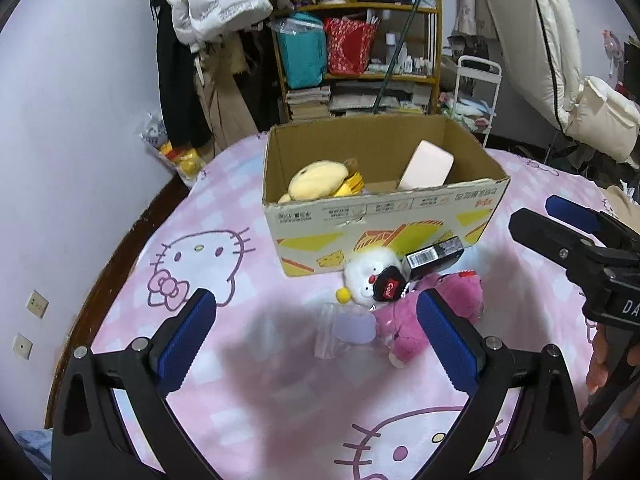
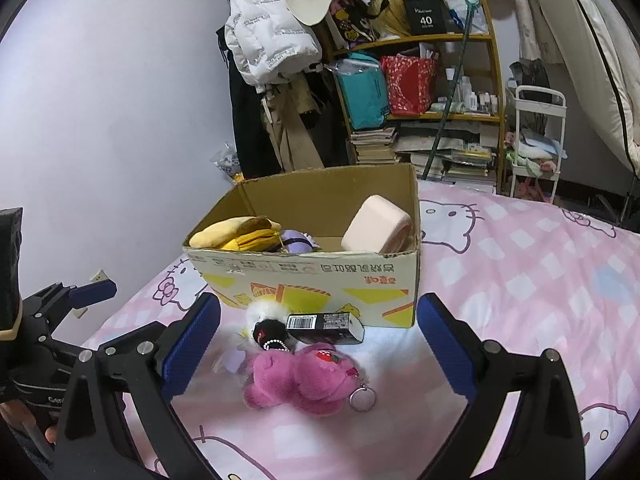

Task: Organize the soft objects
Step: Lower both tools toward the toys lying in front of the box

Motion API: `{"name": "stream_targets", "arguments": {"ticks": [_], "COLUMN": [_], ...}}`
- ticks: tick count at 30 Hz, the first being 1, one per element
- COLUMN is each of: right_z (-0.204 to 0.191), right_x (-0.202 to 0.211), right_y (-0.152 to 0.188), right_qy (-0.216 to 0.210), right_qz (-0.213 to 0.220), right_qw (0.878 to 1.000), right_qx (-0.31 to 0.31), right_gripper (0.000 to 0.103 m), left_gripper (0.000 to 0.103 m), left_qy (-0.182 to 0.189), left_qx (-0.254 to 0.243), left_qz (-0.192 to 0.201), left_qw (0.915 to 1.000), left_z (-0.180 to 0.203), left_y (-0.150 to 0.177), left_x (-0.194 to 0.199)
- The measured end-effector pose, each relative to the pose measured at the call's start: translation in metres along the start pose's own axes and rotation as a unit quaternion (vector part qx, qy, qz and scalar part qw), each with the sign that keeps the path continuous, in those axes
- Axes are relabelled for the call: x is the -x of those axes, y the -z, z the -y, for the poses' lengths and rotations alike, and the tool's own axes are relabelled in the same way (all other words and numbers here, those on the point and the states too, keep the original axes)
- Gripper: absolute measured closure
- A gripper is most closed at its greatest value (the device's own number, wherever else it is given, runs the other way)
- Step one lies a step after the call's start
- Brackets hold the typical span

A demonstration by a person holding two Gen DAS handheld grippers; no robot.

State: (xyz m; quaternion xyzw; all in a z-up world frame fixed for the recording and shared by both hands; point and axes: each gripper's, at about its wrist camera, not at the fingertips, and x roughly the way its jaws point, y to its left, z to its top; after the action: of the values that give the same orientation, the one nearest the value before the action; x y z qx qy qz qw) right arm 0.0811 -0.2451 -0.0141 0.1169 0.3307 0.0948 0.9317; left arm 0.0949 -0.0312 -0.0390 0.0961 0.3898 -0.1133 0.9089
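An open cardboard box point(image 1: 380, 224) point(image 2: 320, 276) stands on the pink bed. Inside it lie a yellow plush point(image 1: 320, 178) point(image 2: 236, 232), a pink foam block point(image 1: 426, 166) point(image 2: 376, 224) and a purple item point(image 2: 296, 242). In front of the box lie a white plush point(image 1: 366, 276) point(image 2: 266, 314), a pink plush bear point(image 1: 424, 316) point(image 2: 304, 376) with a key ring point(image 2: 362, 398), a small black box point(image 1: 434, 258) point(image 2: 324, 328) and a clear zip bag point(image 1: 348, 330). My left gripper point(image 1: 316, 336) is open above the bag. My right gripper point(image 2: 318, 348) is open around the pink bear, above it.
The bed has a pink Hello Kitty sheet point(image 1: 280, 400) point(image 2: 520, 280). Behind it stand a cluttered shelf point(image 1: 360, 48) point(image 2: 432, 100), hanging coats point(image 1: 208, 8) and a white trolley point(image 2: 536, 144). The wall point(image 1: 60, 120) lies left of the bed.
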Motion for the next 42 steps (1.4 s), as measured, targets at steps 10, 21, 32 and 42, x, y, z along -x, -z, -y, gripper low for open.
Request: {"name": "stream_targets", "arguments": {"ticks": [10, 21, 32, 42], "right_z": [0.009, 0.02, 0.024, 0.026], "right_x": [-0.02, -0.045, -0.071, -0.089], "right_y": [-0.001, 0.006, 0.022, 0.029], "right_qy": [0.0, -0.003, 0.001, 0.013], "right_qz": [-0.024, -0.068, -0.113, -0.148], "right_qw": [1.0, 0.997, 0.992, 0.988], "right_qx": [-0.011, -0.028, -0.05, -0.046], "right_gripper": [0.0, 0.0, 0.0, 0.0], "left_gripper": [0.004, 0.004, 0.004, 0.004], "left_qy": [0.012, 0.027, 0.031, 0.025], "left_qx": [0.011, 0.006, -0.02, -0.027], "left_qz": [-0.048, -0.098, -0.153, -0.178], "left_qw": [0.9987, 0.9948, 0.9875, 0.9833], "left_z": [-0.003, 0.002, 0.02, 0.026], "left_y": [-0.001, -0.002, 0.009, 0.016], "left_x": [-0.03, -0.067, -0.1, -0.114]}}
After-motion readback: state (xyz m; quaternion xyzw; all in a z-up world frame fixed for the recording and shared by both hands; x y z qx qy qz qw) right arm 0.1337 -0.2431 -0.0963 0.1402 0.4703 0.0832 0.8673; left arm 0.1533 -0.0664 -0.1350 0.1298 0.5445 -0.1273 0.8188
